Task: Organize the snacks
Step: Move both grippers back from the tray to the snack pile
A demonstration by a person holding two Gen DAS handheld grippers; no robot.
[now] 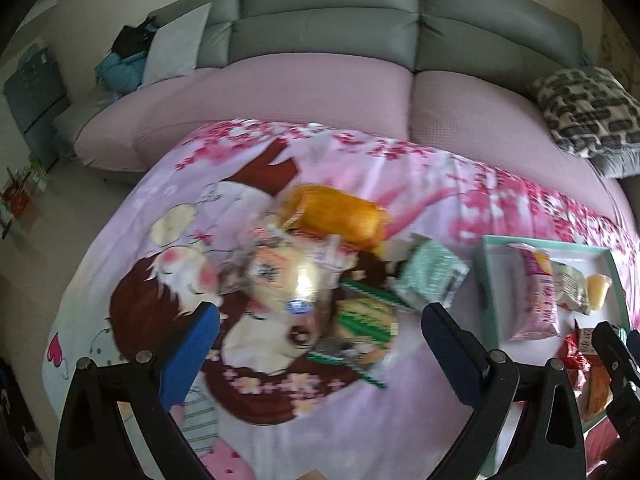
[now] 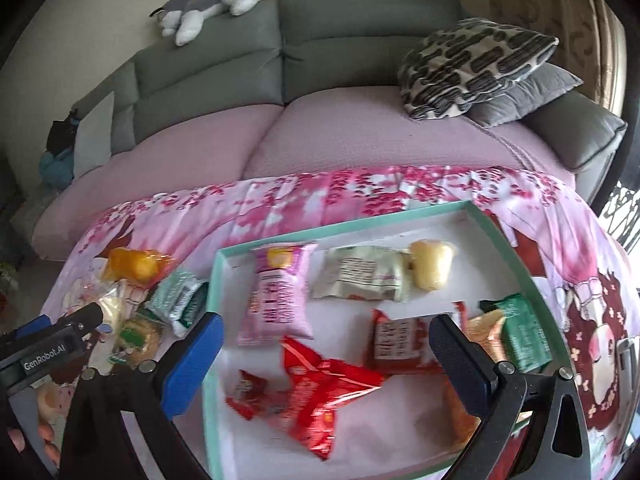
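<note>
Hovering my left claw (image 1: 320, 336) with its jaws spread wide and empty, I keep it over the loose pile of snacks on the cartoon-print cloth (image 1: 400, 184) that covers the counter, because that pile is what I judge has yet to be sorted. Straight ahead of the left claw lies a clear-wrapped pastry (image 1: 280, 276), blurred, with an orange packet (image 1: 340, 216) beyond it. Nearer the right finger sit a green-striped biscuit pack (image 1: 366, 320) and a pale green packet (image 1: 432, 276), the latter just beside the tray's near wall.

My right claw (image 2: 326, 346) is also open and holds nothing. It hangs over the teal-rimmed tray (image 2: 214, 320), which lies to the right of the pile so that each snack needs only a short carry. Between and below its fingers are a crumpled red wrapper (image 2: 328, 396) and a small red sachet (image 2: 246, 392); beyond them a pink bag (image 2: 278, 292), a white-green packet (image 2: 360, 278) and a pale yellow jelly cup (image 2: 432, 264) are laid flat in a row along the far side, apart from one another. Beside the right finger lie a red bar (image 2: 400, 346), an orange packet partly hidden behind that finger, and a dark green packet (image 2: 524, 330) by the tray's right wall.

I judge the sorting about half done: the tray holds roughly as many snacks as the pile does.
</note>
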